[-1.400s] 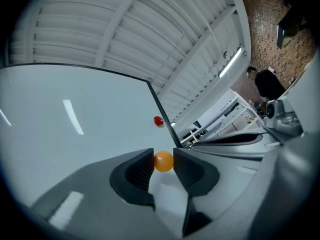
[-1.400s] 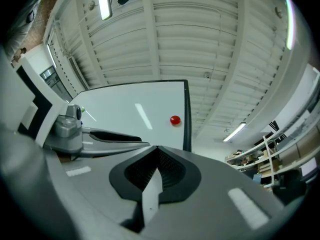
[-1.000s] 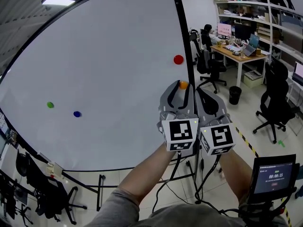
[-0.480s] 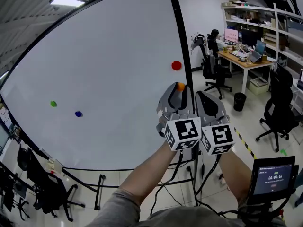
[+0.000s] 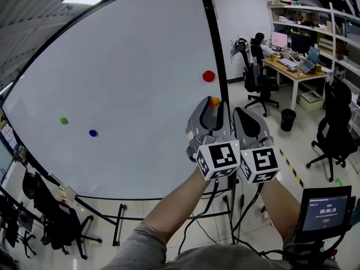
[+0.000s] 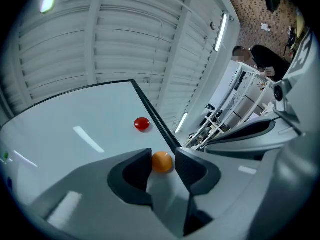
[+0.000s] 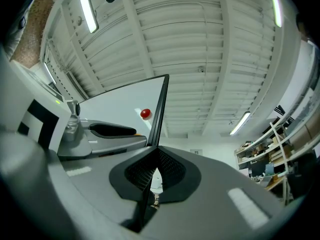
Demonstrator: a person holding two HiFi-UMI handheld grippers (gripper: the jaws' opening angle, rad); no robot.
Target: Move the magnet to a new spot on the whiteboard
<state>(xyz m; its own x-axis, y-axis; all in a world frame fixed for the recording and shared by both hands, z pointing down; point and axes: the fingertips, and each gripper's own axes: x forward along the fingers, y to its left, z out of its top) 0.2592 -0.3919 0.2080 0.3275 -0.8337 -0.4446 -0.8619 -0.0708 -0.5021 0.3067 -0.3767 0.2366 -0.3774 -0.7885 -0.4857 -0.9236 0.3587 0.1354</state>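
Left gripper (image 6: 164, 156) at the whiteboard's (image 5: 129, 83) edge, jaws just opening
Red magnet (image 5: 208, 76) at 12 o'clock; round orange magnet (image 5: 214, 101) loose between those jaws; right gripper (image 7: 156, 151) closed, empty.

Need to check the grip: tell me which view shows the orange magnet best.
The left gripper view: the orange magnet sits whole between the left gripper's jaws, which have just been opening. The head view shows only its top above that gripper. The right gripper view does not clearly show it.
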